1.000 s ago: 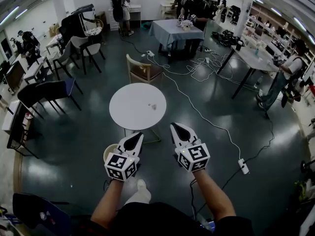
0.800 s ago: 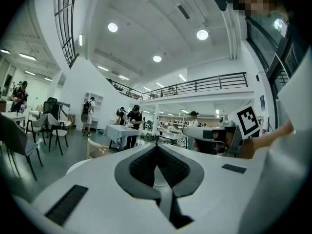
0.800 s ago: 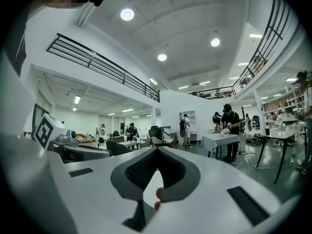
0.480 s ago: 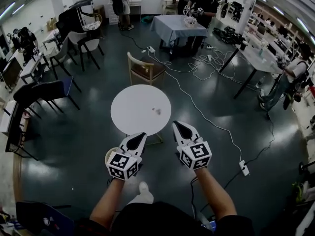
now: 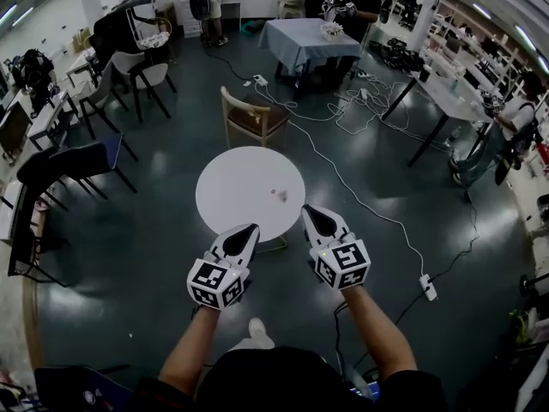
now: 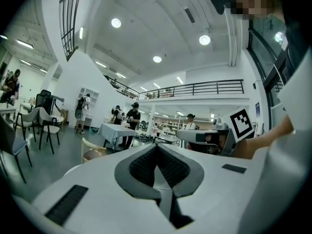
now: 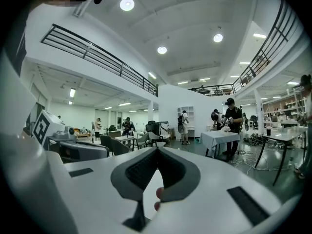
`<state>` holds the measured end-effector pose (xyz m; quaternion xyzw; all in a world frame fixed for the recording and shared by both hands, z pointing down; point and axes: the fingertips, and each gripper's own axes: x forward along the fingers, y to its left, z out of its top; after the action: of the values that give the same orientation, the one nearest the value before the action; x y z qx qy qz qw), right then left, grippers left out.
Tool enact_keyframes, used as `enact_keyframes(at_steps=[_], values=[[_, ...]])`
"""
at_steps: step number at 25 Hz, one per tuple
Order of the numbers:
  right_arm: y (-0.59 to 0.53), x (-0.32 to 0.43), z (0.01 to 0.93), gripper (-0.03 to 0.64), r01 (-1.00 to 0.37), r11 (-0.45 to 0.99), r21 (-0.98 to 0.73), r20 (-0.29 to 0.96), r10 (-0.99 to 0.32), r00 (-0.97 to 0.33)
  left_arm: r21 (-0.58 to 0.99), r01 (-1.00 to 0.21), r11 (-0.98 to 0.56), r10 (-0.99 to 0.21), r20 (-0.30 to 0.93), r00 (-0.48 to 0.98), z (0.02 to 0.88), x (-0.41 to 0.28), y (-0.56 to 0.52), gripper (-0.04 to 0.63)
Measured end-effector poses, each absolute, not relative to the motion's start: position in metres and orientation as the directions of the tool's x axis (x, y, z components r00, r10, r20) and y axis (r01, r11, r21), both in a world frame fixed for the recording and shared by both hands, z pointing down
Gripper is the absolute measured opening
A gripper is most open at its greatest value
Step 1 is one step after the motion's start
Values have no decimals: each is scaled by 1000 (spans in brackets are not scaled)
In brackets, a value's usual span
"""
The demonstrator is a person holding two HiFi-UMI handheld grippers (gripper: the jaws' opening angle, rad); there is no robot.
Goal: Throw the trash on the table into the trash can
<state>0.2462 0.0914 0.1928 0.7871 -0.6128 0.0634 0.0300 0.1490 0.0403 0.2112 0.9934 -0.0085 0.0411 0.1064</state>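
Trash (image 5: pixel 276 193): one small pale, pinkish scrap is lying right of centre on the round white surface (image 5: pixel 232 204). Nothing else is showing on top. It is too small to tell the material; it is reading as crumpled paper or wrapper.

Left tool (image 5: pixel 250 229): the jaws are sitting fully together and gripping nothing. The tip is showing at the near edge of the surface, well apart from the trash.

Right tool (image 5: pixel 310 211): it is likewise closed and empty. The tip is showing at the near right edge, near the trash but not touching it. This is the closer tool, so I am judging it the one to use.

Handling (judgement): the scrap is probably very light, soft and crushable, and not fragile. On the smooth top it is likely to skid away if nudged from one side.

- Open the jaws just wider than the scrap.
- Come down straddling it, with the tips grazing the surface.
- Pinch across its bulk.

Little force is needed; the main risk is flicking it off the edge.

Trash can: I am not making it out in any view.

A chair (image 5: pixel 249 118) is standing beyond the surface.
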Motion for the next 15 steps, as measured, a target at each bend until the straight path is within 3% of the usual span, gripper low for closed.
enact_keyframes(at_steps=[15], values=[[61,269,250,18,-960,-279,-15,275,-924,265,282,-57,-958,-24,117,993,244,151,-6,11]])
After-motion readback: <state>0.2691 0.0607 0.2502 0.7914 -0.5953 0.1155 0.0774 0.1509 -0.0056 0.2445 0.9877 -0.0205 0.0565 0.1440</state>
